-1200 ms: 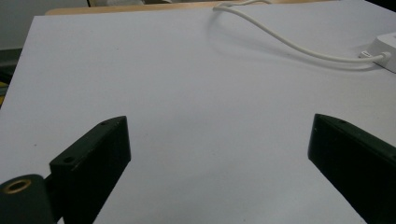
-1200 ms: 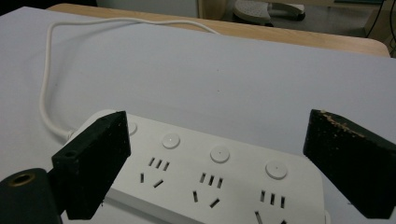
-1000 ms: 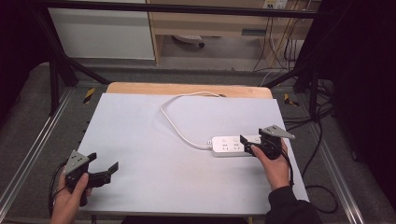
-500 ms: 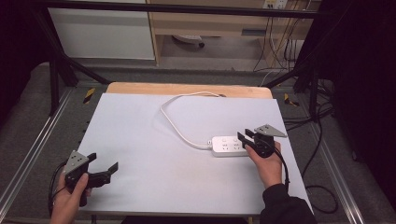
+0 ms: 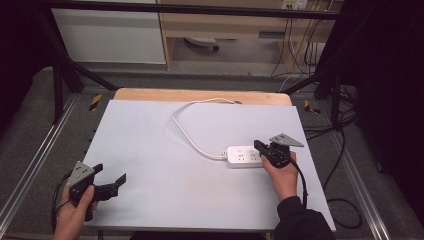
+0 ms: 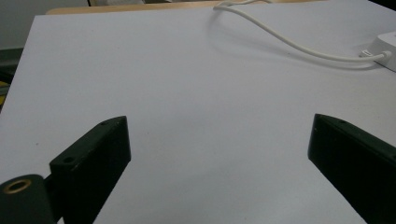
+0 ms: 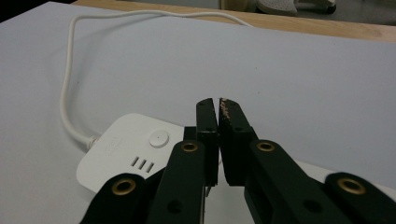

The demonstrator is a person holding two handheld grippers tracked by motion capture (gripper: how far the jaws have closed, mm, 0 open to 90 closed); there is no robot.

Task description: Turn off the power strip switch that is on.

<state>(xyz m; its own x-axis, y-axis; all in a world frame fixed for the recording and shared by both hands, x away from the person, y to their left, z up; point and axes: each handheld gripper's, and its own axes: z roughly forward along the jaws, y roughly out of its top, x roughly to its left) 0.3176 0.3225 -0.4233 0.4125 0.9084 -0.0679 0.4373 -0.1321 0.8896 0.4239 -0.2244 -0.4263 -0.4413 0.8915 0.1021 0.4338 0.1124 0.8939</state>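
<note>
Power strip (image 5: pixel 244 156): white, lying flat on the right part of the pale table (image 5: pixel 150 150) (round button visible in the right gripper view).
Cord (image 5: pixel 192 131): loops toward the far edge.
Right gripper (image 5: pixel 265 152): jaws pressed together, empty, over the strip's right end.
Left gripper (image 5: pixel 112 181): jaws spread wide, near left corner, empty.

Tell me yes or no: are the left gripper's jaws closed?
No, the left gripper has its two black jaws spread wide apart over bare white table.

A white strip (image 5: pixel 245 156) with a white cord (image 5: pixel 192 135) is lying on the pale grey desk (image 5: pixel 150 150), whose far edge is showing tan wood. Both grippers' fingers (image 7: pixel 208 116) are showing black, with brass-coloured rivets.
</note>
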